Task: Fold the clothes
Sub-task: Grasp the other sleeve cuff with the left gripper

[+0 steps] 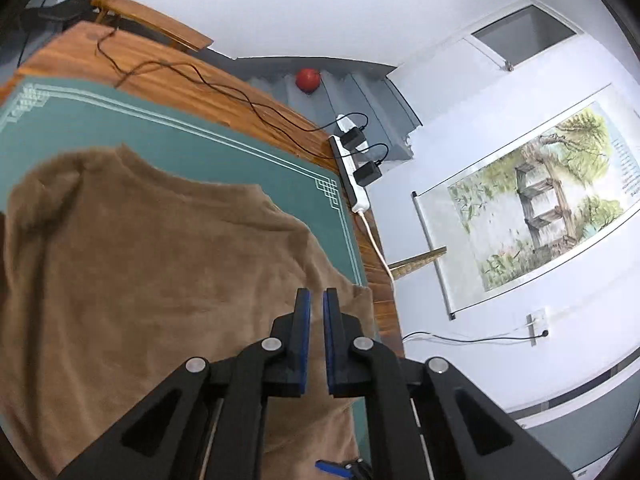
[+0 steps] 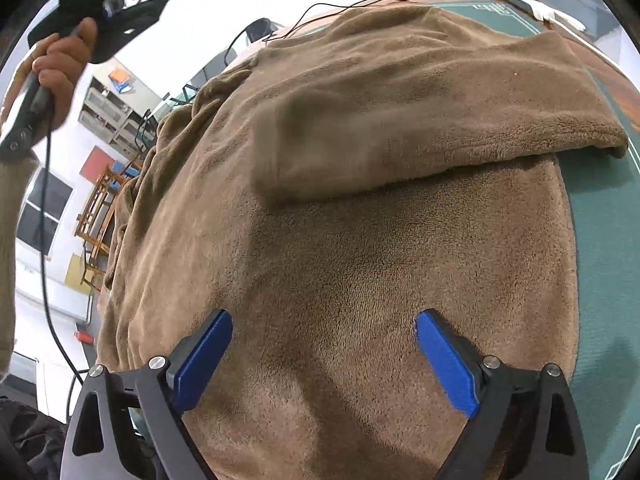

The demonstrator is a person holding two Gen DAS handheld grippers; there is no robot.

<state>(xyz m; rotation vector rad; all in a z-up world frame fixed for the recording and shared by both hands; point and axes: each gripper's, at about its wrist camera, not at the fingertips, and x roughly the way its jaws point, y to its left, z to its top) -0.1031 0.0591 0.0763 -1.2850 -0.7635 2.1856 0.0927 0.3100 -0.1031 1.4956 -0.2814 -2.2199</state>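
A brown fleece garment (image 2: 340,240) is shown spread over a green mat (image 1: 200,148) on a wooden table (image 1: 168,56). One part of it, apparently a sleeve (image 2: 420,128), is seen folded across the body, lying ahead of the right claw (image 2: 324,340) and reaching toward the mat's edge on that claw's right. Bunched folds of the same fabric (image 2: 160,168) are seen ahead and to the left of the right claw, where the garment hangs over the table edge.

The right claw is held over the garment's body with its blue pads (image 2: 444,360) spread wide apart; fabric lies below the gap, and no grip on it is seen. The left claw (image 1: 316,300) is shown with its blue pads (image 1: 305,320) brought almost together, a thin slit remaining, and nothing is pinched between them. In the right wrist view the left claw is seen raised well above the table, up and to the left, held by a hand (image 2: 60,68) with a cable trailing down.

Beyond the left claw's tips, the garment's edge and the mat's patterned corner are seen. Further ahead, a white power strip (image 1: 352,172) with two black plugs lies on the table edge, and a thin dark wire (image 1: 192,76) is draped across the wood. To the claw's right, a scroll painting (image 1: 540,200) is seen on the wall. No containers can be made out on the table.
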